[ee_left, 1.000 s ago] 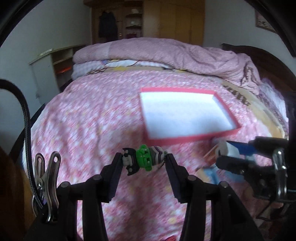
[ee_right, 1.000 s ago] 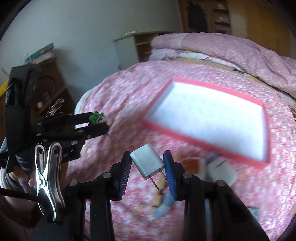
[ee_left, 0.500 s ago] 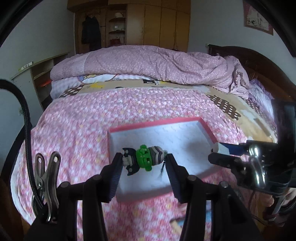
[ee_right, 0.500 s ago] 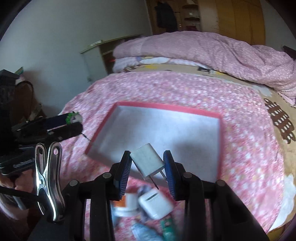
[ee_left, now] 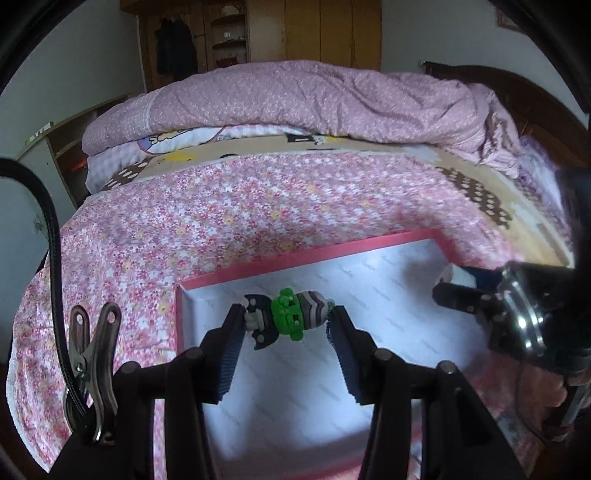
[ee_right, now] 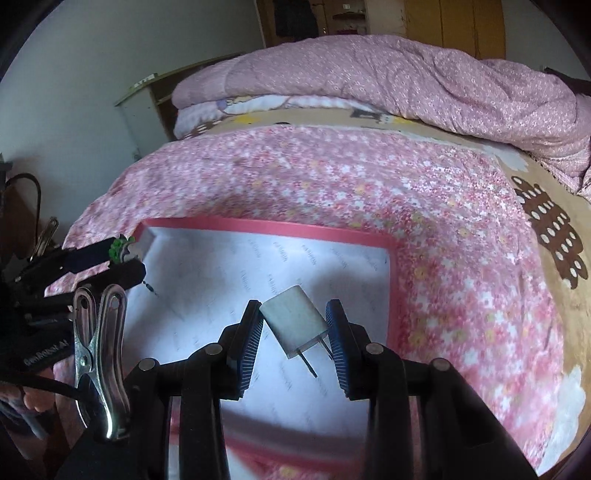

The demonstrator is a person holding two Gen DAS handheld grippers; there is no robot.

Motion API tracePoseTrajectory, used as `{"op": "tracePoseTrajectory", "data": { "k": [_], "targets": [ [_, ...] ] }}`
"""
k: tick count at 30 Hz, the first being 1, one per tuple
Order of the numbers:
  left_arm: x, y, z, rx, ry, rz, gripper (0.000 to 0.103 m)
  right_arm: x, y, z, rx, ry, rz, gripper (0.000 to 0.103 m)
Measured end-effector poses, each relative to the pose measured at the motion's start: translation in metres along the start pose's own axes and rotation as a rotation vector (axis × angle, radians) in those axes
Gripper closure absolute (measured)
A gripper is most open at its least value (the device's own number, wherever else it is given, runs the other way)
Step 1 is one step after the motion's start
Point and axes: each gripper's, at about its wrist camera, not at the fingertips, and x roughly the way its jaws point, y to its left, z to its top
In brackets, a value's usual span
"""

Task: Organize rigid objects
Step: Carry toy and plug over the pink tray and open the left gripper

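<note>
My left gripper [ee_left: 286, 321] is shut on a small green and grey toy figure [ee_left: 286, 318] and holds it above the near left part of a pink-rimmed tray with a white floor [ee_left: 306, 254]. My right gripper [ee_right: 295, 325] is shut on a white plug-in charger [ee_right: 293, 323], prongs pointing down toward me, above the same tray [ee_right: 266, 226]. The right gripper shows at the right of the left wrist view [ee_left: 448, 291]. The left gripper with the toy shows at the left of the right wrist view [ee_right: 123, 254]. The tray holds nothing that I can see.
The tray lies on a bed with a pink floral sheet [ee_left: 229, 206]. A rolled pink duvet [ee_left: 314, 96] lies across the far end. A dark wooden headboard [ee_left: 517, 92] stands at far right, a wardrobe [ee_left: 314, 33] behind, a shelf unit [ee_right: 147, 96] at left.
Both grippers have moved forward over the tray with their objects still held. The loose items on the sheet near the tray's front edge have dropped out of view.
</note>
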Motion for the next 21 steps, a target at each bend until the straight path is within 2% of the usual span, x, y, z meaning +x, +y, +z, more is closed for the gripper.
{"op": "tracePoseTrajectory", "data": {
  "k": [6, 14, 18, 21],
  "targets": [
    [0.034, 0.009, 0.0, -0.032, 0.052, -0.001, 0.053, 0.023, -0.007, 0.009, -0.009, 0.009, -0.026, 0.067],
    [0.058, 0.018, -0.004, -0.074, 0.085, 0.025, 0.053, 0.041, -0.007, 0.012, -0.043, 0.018, -0.07, 0.066],
    [0.06, 0.016, -0.002, -0.066, 0.083, 0.01, 0.045, 0.043, -0.01, 0.013, -0.039, 0.014, -0.08, 0.066],
    [0.057, 0.014, -0.001, -0.062, 0.075, 0.007, 0.044, 0.041, -0.009, 0.014, -0.048, 0.008, -0.089, 0.063]
  ]
}}
